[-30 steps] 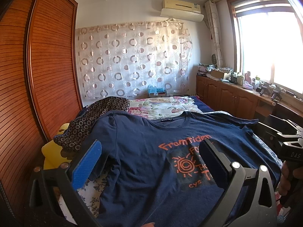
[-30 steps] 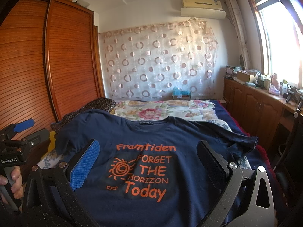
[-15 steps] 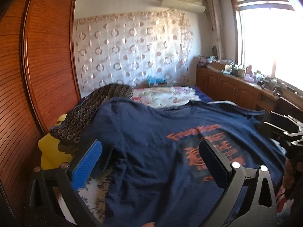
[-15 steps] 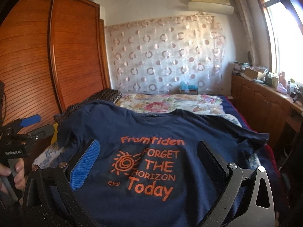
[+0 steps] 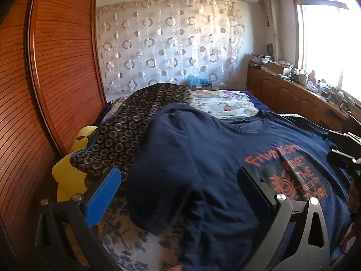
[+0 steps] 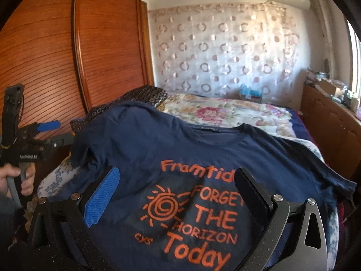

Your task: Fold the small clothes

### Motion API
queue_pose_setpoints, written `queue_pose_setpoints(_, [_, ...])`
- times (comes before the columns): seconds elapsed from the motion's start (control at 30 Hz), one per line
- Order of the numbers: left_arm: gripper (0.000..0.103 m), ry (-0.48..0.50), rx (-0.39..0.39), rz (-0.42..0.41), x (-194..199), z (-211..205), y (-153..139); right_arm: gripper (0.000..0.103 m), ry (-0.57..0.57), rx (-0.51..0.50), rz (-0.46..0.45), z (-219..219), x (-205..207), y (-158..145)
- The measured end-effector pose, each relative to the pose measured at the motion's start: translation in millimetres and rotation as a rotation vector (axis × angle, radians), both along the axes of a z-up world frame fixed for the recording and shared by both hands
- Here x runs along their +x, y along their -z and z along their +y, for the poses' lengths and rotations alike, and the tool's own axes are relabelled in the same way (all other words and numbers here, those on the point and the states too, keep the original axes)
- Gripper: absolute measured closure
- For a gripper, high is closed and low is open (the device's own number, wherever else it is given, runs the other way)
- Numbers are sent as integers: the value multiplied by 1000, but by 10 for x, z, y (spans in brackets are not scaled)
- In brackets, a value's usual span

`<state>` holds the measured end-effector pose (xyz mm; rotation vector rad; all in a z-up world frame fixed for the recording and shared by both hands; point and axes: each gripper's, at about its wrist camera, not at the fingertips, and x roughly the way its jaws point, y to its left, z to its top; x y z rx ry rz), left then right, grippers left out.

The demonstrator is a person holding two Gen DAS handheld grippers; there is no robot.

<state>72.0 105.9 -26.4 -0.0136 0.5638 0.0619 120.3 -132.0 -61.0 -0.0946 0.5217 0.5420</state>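
T-shirt [image 6: 203, 158] print reads fully only from the right wrist view.

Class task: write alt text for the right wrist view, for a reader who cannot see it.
A navy T-shirt with orange lettering lies spread face up on a bed, framed by the open right gripper. The left gripper is at the left edge, beside a wooden wardrobe.

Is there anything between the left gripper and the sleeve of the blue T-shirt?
Nothing visible. The left gripper is open just above the T-shirt. A patterned cloth lies beside the sleeve, not across it.
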Motion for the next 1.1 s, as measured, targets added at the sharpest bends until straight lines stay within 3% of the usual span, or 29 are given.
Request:
queue_pose_setpoints(0.23, [0,-6,-50,35,219,422,25,0,-48,-5,66,130,257,143])
queue_pose_setpoints(0.43, [29,54,-130,77,371,611,142,0,-70,-9,115,177,403,249])
queue_pose_setpoints(0.5, [51,59,-150,106,458,676,217,0,-76,-10,126,182,431,275])
queue_pose_setpoints(0.67, [57,73,-145,163,531,705,356,0,-81,-12,146,184,507,331])
queue_pose_setpoints(0.73, [69,82,-134,175,548,686,391,0,-82,-10,155,168,527,352])
queue_pose_setpoints(0.8, [97,91,-130,174,525,681,388,0,-83,-10,164,167,540,369])
queue_pose_setpoints(0.9, [102,106,-89,160,476,625,288,0,-83,-9,169,143,547,385])
queue_pose_setpoints(1.1, [103,193,-81,103,475,413,-94,0,-75,3,163,83,544,368])
